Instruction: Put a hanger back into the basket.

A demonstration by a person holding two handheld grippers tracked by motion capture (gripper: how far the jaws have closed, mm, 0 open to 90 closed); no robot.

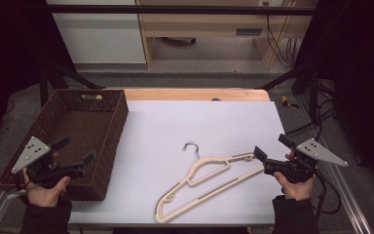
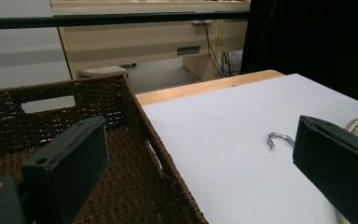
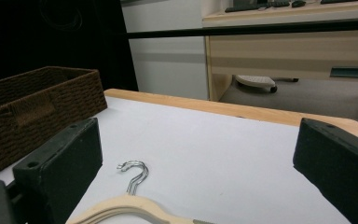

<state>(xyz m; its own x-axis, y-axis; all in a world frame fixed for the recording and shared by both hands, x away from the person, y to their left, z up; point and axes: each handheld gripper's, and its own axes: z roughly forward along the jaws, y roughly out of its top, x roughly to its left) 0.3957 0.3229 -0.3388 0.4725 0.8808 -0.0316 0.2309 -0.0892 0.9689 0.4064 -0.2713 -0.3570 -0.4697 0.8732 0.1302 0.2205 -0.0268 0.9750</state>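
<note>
A pale wooden clothes hanger (image 1: 202, 183) lies flat on the white sheet (image 1: 175, 126) that covers the table, toward the near right part of it, with its metal hook (image 1: 191, 146) pointing away from the person and its long bar running from the near edge up toward the right. In the high view it looks like more than one hanger stacked together, though I cannot tell how many. The right gripper (image 1: 268, 158) is held in the person's right hand (image 1: 292, 185) just beside the hanger's far right end; its jaws stand wide apart and grasp nothing, and whether the nearer jaw touches the wood is unclear from above. In the right gripper view the hook (image 3: 135, 175) and the curved shoulder of the hanger (image 3: 130, 209) lie between and below the two black jaws, on the sheet. The left gripper (image 1: 75, 155) is held in the left hand (image 1: 46, 190) over the near right corner of the dark woven basket (image 1: 109, 105), which sits at the left side of the table, well apart from the hanger. Its jaws are likewise spread and empty; in the left gripper view one jaw hangs over the basket (image 2: 135, 121) and the other over the sheet near the hook (image 2: 279, 138).
</note>
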